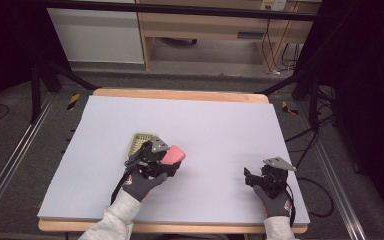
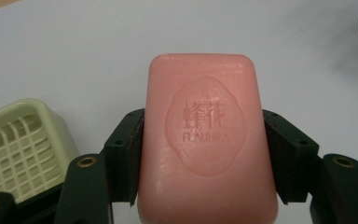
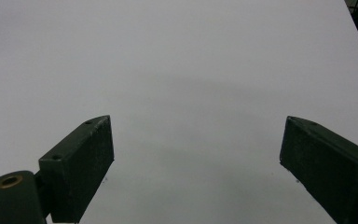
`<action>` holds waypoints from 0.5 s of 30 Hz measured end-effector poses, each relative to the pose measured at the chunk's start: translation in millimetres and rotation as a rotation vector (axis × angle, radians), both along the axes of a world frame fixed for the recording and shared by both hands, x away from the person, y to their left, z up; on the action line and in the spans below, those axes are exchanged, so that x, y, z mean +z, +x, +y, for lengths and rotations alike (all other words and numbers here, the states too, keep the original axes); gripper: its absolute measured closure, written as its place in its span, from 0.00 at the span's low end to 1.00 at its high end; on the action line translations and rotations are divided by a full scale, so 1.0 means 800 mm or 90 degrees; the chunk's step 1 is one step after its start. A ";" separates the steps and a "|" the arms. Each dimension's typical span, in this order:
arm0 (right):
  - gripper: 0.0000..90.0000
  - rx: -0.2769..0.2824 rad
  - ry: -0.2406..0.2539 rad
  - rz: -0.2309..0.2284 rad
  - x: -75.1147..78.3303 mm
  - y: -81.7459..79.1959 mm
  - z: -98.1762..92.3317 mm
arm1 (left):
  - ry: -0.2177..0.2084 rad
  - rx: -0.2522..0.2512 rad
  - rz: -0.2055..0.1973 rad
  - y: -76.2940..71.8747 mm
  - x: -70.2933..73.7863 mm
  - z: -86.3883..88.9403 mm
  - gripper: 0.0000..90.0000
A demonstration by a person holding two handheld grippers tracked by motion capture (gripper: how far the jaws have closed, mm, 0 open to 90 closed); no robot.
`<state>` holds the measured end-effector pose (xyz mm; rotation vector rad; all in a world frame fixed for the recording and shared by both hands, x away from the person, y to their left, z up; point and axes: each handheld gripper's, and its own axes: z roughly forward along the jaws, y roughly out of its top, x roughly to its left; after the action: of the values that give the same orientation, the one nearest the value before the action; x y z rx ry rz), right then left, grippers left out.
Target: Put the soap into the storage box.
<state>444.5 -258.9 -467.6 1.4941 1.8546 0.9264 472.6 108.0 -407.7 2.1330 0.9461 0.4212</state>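
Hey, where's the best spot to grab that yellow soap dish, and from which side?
Probably best by the rim: the soap dish is a shallow tray with raised walls and a slatted floor. Come from above, one jaw inside and one outside a long wall. The left gripper holds the pink soap; the open right gripper is free.

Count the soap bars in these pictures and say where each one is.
1. The pink soap bar is clamped between the jaws of the left gripper, just beside the pale green soap dish. None seems hidden.
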 end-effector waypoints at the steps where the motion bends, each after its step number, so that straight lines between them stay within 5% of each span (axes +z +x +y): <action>1: 0.11 0.000 0.000 0.000 0.000 0.000 0.000 | -0.002 0.002 -0.001 -0.001 0.001 0.003 0.41; 15: 0.11 0.001 -0.002 -0.010 0.000 -0.002 0.000 | -0.027 0.037 -0.009 0.000 0.011 0.040 0.41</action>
<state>443.0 -259.1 -467.4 1.4794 1.8448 0.9327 472.6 140.3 -398.8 2.0659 1.0027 0.4408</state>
